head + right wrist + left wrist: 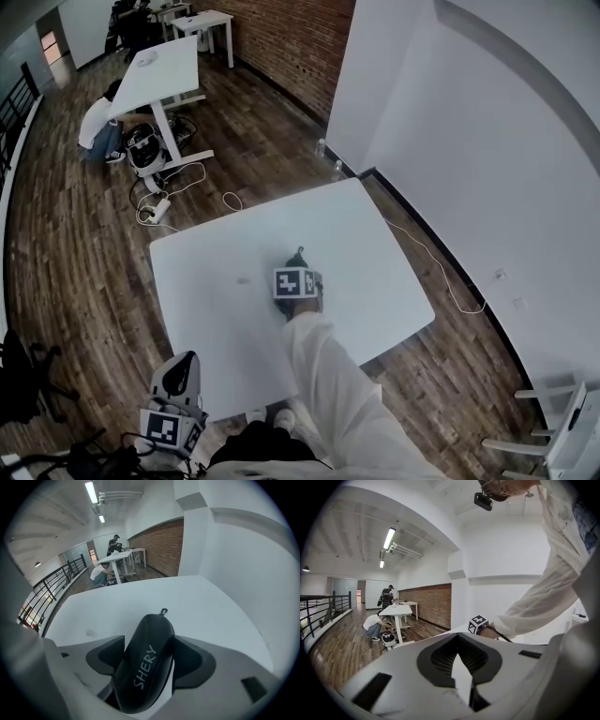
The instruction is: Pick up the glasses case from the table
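Right gripper view, smooth black oval glasses case [143, 667] pinched in right gripper [149, 640], left gripper [459, 640] pressed together.

Your desk [225, 314]: white matte top with squared corners, standing on a dark wood-plank floor [75, 281]. One dark glasses case [145, 663] lies on it, a little right of centre in the head view. Its long axis points away from you, with a small zip pull [163, 611] at the far end. Pale lettering runs along its lid. A faint grey smudge [244, 279] marks the top to the left of the case, apart from it.
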Demonstrator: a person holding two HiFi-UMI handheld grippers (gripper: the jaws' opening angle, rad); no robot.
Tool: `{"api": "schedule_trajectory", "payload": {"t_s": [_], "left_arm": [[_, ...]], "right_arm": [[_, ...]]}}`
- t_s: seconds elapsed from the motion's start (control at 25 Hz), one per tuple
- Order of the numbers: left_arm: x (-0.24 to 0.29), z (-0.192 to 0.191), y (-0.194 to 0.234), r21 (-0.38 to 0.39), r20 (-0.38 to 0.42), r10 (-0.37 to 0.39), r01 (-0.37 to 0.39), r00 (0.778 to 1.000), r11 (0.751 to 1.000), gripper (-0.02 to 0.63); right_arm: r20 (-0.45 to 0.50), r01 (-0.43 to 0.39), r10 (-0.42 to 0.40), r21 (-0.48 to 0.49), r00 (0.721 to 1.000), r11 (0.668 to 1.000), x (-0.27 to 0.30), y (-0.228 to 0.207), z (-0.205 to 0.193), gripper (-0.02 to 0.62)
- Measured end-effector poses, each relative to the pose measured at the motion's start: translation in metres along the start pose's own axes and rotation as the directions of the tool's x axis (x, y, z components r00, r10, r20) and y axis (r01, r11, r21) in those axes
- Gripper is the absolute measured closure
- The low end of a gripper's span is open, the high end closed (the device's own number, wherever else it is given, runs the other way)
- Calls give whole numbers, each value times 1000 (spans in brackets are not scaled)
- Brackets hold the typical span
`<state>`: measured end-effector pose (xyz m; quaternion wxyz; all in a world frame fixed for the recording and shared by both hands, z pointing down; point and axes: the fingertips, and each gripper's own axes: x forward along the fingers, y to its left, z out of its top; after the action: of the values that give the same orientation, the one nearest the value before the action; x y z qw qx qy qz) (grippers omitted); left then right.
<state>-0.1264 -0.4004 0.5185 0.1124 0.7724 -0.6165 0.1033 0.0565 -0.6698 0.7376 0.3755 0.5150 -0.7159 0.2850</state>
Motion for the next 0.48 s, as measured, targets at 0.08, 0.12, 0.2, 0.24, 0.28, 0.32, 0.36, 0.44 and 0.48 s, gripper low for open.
{"api": "schedule_trajectory", "payload": {"t_s": [0.08,0.12,0.2,0.24,0.28,0.32,0.36,0.44,0.48], "left_arm": [[2,6,-3,12,-4,-2,2,1000,1000,597],[3,9,-5,16,-8,-8,8,1000,1000,598],[4,15,-10,22,-12,-23,23,1000,999,598],[4,16,-11,23,-13,-27,28,1000,999,598],[4,16,-12,24,-11,-31,31,999,999,597],[4,15,-12,24,-7,-32,33,999,999,598],[4,14,-12,24,-2,-33,33,999,999,598],[2,14,-12,33,9,-31,31,999,999,598],[1,14,-12,39,15,-32,31,999,999,598]], "right_arm": [[12,-17,17,-5,1000,1000,-5,0,0,276],[18,-25,26,-5,1000,1000,-8,0,-1,279],[36,-44,44,4,998,999,-14,1,-1,284],[49,-55,54,11,997,998,-18,2,-1,285],[60,-64,63,23,996,998,-22,2,-2,285],[69,-69,66,38,995,997,-27,1,-4,285],[74,-71,67,57,995,996,-33,-1,-7,287],[94,-98,90,85,991,992,-43,1,-11,287],[123,-127,115,91,986,988,-48,5,-8,287]]}}
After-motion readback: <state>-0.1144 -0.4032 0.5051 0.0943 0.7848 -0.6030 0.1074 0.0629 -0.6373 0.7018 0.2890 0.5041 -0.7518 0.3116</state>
